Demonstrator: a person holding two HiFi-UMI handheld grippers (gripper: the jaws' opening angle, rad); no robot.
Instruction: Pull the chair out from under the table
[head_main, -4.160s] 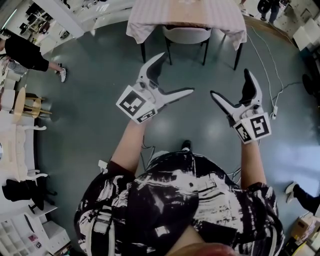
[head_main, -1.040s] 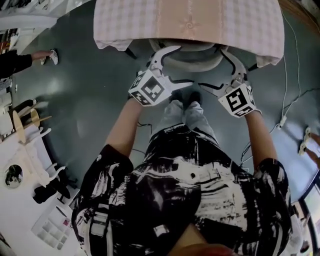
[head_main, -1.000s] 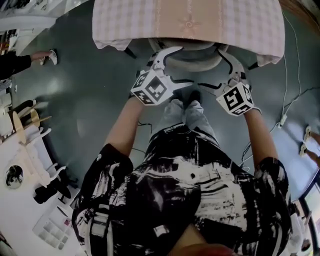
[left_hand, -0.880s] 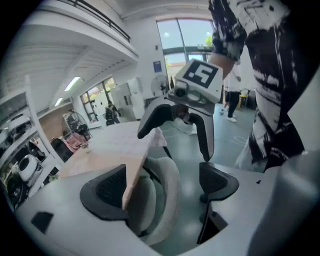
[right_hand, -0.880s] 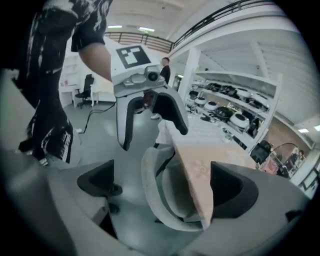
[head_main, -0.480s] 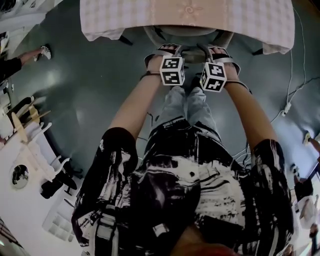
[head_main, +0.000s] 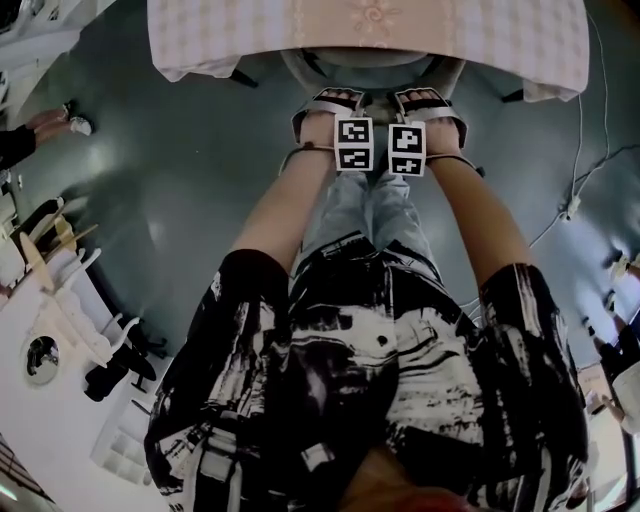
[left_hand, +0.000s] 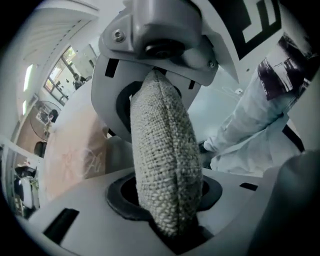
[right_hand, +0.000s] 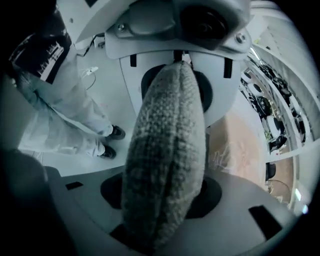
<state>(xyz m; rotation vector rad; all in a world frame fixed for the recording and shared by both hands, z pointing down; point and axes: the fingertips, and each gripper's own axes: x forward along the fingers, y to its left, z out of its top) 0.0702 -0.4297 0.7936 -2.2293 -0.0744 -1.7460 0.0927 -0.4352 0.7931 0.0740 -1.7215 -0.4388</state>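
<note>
The left tool (head_main: 330, 103) is closing its jaws on the woven top edge of the chair (head_main: 368, 68), with the fabric between them. The chair is tucked under the near edge of the tabletop (head_main: 250, 35). Just beside the left one, the right tool (head_main: 426, 100) is closing on the same edge.

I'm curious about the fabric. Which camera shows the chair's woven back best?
Left gripper view: the chair back fills it, weave sharp. Right gripper view shows it darker; head view, only a sliver under the table.
</note>
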